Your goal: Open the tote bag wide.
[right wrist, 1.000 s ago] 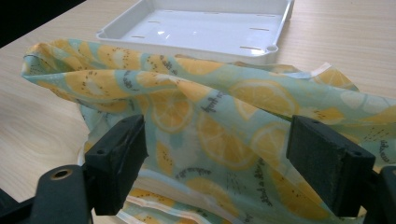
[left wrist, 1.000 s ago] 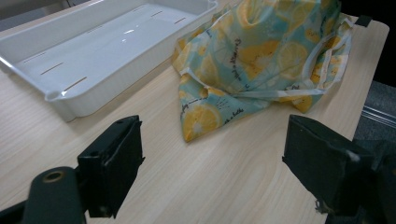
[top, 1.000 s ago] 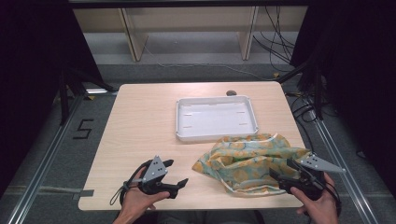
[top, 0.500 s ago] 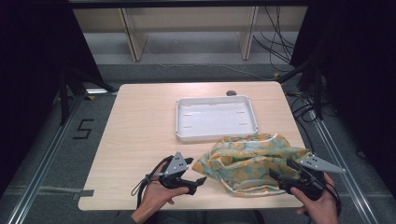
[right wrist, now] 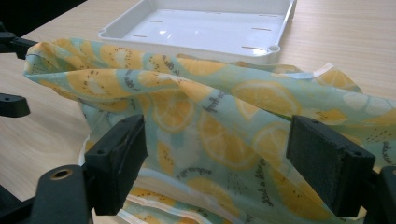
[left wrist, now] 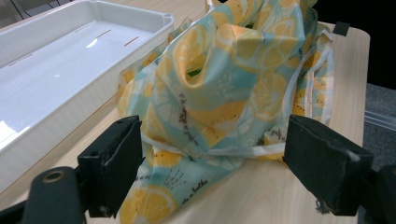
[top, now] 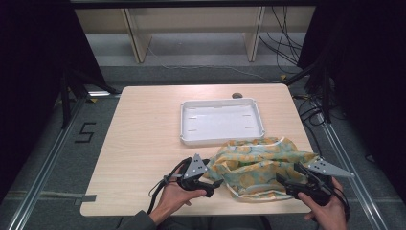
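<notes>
A crumpled cloth bag printed with yellow lemons on pale blue lies at the table's front right. In the left gripper view, the bag has a white drawstring across its front. My left gripper is open at the bag's left edge, and its jaws straddle the near folds without clamping them. My right gripper is open at the bag's right front, and the cloth bulges between its spread jaws. Both are held in a person's hands.
A shallow white tray sits just behind the bag, its bottom bare. A small dark round thing rests at the table's far edge. Bare wooden tabletop spreads to the left. Cables lie on the floor beyond the table.
My left gripper has travelled right along the front edge until its jaws reached the bag's left side. The right gripper and the bag have stayed where they were.
</notes>
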`<state>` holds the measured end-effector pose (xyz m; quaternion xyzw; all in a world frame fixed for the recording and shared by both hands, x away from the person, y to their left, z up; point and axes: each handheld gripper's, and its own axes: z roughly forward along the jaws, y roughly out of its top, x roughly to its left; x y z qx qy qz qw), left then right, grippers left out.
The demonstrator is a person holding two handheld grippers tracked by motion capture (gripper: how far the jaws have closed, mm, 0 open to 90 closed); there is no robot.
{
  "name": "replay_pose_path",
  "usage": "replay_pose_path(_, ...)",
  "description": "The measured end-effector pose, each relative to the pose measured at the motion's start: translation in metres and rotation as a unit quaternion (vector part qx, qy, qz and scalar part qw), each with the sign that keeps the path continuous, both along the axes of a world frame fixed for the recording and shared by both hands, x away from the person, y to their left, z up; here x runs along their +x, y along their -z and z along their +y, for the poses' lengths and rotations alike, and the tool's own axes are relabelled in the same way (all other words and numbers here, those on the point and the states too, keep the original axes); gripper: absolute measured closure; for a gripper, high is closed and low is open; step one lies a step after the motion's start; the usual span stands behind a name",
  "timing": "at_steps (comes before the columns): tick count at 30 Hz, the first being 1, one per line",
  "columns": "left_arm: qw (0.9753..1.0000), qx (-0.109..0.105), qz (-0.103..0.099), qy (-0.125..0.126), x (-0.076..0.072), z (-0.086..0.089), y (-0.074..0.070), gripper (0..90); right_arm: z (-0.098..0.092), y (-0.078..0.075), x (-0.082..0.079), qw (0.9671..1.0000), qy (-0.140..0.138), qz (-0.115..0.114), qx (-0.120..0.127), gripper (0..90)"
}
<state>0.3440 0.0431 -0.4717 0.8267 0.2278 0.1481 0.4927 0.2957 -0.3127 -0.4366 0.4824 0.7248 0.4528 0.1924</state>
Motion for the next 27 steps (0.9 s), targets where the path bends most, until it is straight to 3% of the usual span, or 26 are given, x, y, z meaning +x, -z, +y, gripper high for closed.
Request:
replay_pose_path(3,0.9999,0.014,-0.001,0.003,0.004,-0.006,0.001,20.7,0.002,-0.001,-0.002,0.9999,0.005,0.01,0.01,21.3)
replay_pose_path(10,0.9999,0.009,-0.004,0.011,0.011,-0.015,0.006,34.1,0.001,-0.001,-0.002,0.9999,0.009,0.013,0.0,21.3)
replay_pose_path(11,0.9997,0.014,-0.01,0.016,0.012,-0.017,0.006,39.2,-0.001,0.0,0.0,1.0,0.0,0.001,-0.009,21.4)
replay_pose_path(14,0.9996,0.013,-0.016,0.02,0.014,-0.019,0.007,57.3,-0.001,0.0,0.0,1.0,0.0,0.0,-0.009,21.4)
replay_pose_path(15,0.9993,0.011,-0.019,0.03,0.015,-0.019,0.007,57.3,-0.001,0.0,0.0,1.0,0.0,0.0,-0.009,21.4)
replay_pose_path(18,0.9987,0.021,-0.027,0.039,0.018,-0.019,0.005,80.5,-0.001,0.0,0.0,1.0,-0.001,0.001,-0.006,21.3)
replay_pose_path(19,0.9988,0.019,-0.02,0.041,0.018,-0.019,0.004,83.9,0.0,0.0,0.0,1.0,-0.001,0.007,0.0,21.4)
replay_pose_path(20,0.998,0.027,-0.028,0.051,0.018,-0.018,0.002,86.6,0.0,0.0,0.0,1.0,-0.003,0.004,-0.002,21.3)
replay_pose_path(27,0.9977,0.03,-0.026,0.055,0.017,-0.005,-0.005,88.6,0.0,0.0,-0.001,1.0,0.001,0.006,0.002,21.4)
